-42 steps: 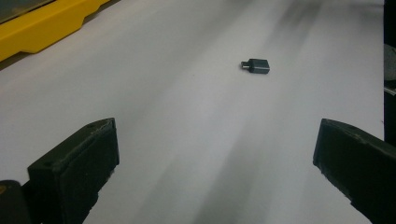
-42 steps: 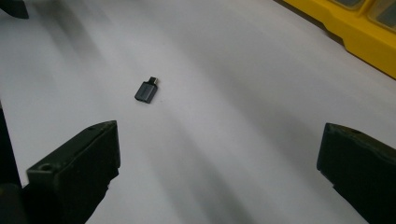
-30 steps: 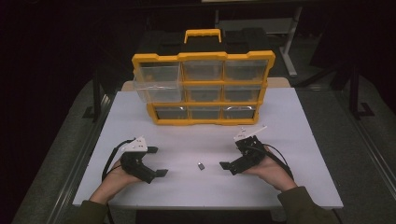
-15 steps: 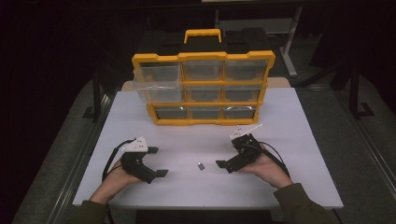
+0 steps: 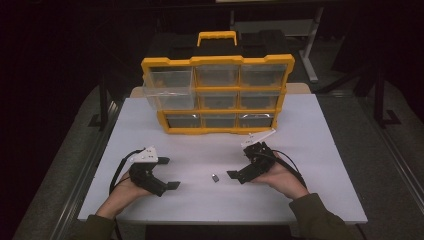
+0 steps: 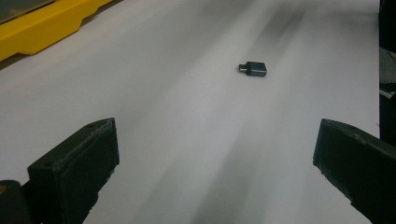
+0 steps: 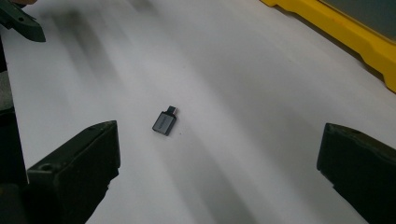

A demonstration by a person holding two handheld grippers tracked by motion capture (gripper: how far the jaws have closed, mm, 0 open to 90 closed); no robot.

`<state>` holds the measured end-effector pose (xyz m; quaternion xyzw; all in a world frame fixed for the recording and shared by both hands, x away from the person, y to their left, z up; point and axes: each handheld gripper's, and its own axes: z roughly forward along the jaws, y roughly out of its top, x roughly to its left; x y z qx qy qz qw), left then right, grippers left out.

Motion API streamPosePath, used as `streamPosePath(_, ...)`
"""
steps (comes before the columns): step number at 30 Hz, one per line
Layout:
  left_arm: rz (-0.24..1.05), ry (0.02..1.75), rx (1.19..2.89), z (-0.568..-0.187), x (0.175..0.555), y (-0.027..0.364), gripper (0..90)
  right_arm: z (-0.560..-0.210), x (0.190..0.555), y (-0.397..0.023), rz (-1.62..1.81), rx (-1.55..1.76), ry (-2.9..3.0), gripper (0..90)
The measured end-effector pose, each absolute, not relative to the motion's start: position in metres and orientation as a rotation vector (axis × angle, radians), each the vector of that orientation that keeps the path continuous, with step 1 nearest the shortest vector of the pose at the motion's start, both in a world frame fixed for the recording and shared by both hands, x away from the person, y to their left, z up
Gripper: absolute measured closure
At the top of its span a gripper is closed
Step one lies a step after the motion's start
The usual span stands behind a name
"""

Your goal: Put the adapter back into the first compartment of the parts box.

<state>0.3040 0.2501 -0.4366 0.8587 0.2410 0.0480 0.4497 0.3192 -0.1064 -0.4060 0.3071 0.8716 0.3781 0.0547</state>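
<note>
- A small dark grey adapter [image 5: 215, 178] with a short plug on one end lies flat on the white worktop [image 5: 320, 150], near the front edge at about 6 o'clock from its middle.
- The left tongs [image 5: 169, 173] sit at roughly 9 o'clock from the adapter, well apart from it, held in the person's left hand [image 5: 122, 192]; their jaws are spread wide with nothing between them.
- In the left gripper view the adapter [image 6: 254, 68] lies ahead of the jaws at about 1 o'clock, its plug pointing left.
- The right tongs [image 5: 239, 171] are at 3 o'clock from the adapter, just beside it, held in the right hand [image 5: 282, 177]; the jaws are wide apart and empty.
- In the right gripper view the adapter [image 7: 164, 122] lies just ahead of the left jaw, apart from it, with its plug pointing up and right.
- A yellow organizer [image 5: 218, 95] with clear drawers in three rows stands upright at 12 o'clock on the worktop, a yellow handle on top.
- Its middle-left drawer [image 5: 167, 96] juts out from the frame.
- A black cable [image 5: 116, 172] loops from the left tongs toward the left edge.
</note>
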Motion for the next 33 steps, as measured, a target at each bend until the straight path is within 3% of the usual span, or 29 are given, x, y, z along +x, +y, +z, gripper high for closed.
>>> streamPosePath(33,0.113,0.592,2.124,-0.436,0.304,0.250,0.0,-0.401,0.333,-0.073,1.157,0.871,2.682,0.0)
